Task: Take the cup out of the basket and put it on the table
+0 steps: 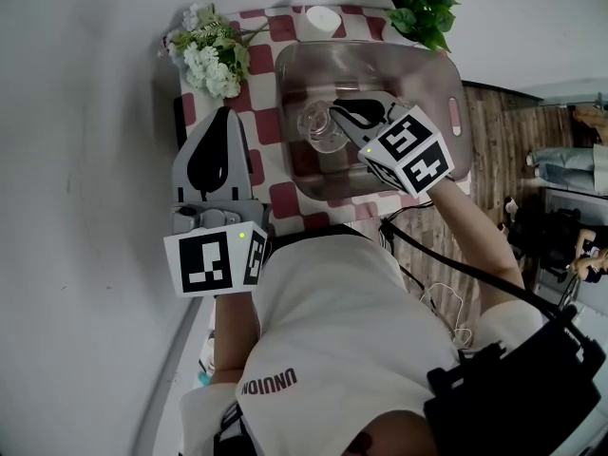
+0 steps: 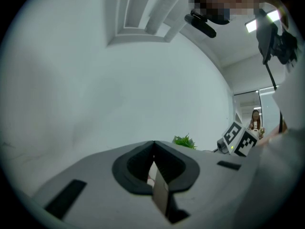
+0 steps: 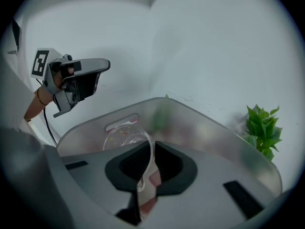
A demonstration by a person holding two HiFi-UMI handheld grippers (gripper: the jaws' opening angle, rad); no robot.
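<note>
**Head view.** I take the basket [image 1: 448,76] as my landmark. It sits on the table [image 1: 266,126], which is covered with a checked cloth. The cup [image 1: 321,131], clear glass, is inside the basket's walls, towards its left side. My right gripper [image 1: 340,120] reaches in from the near right corner and meets the cup at its rim. The left gripper [image 1: 225,117] hangs outside the basket, just beside its left wall and over the cloth. White flowers [image 1: 211,55] stand beyond the basket's far left corner, and a green plant [image 1: 423,3] stands behind its far right one.

**Left gripper view.** The left gripper [image 2: 153,144] has its jaws pressed together at the tips with nothing between them. It points up at a bare wall [image 2: 119,94], away from the basket. The right gripper's marker cube [image 2: 240,137] shows off to the right.

**Right gripper view.** The right gripper [image 3: 152,144] is pinching the cup [image 3: 121,135]. One jaw is inside the glass wall and one outside, so the thin rim runs up between them. The round mouth lies just left of the jaws and looks tipped rather than upright. I cannot tell whether the base is on the basket floor. The basket's wall [image 3: 209,137] rises all around ahead of the jaws.

I judge that what matters now is the wall between the cup and the open cloth. The right gripper is the one holding the cup, so it has to lift it above the rim. Then it can carry it left to the cloth.
</note>
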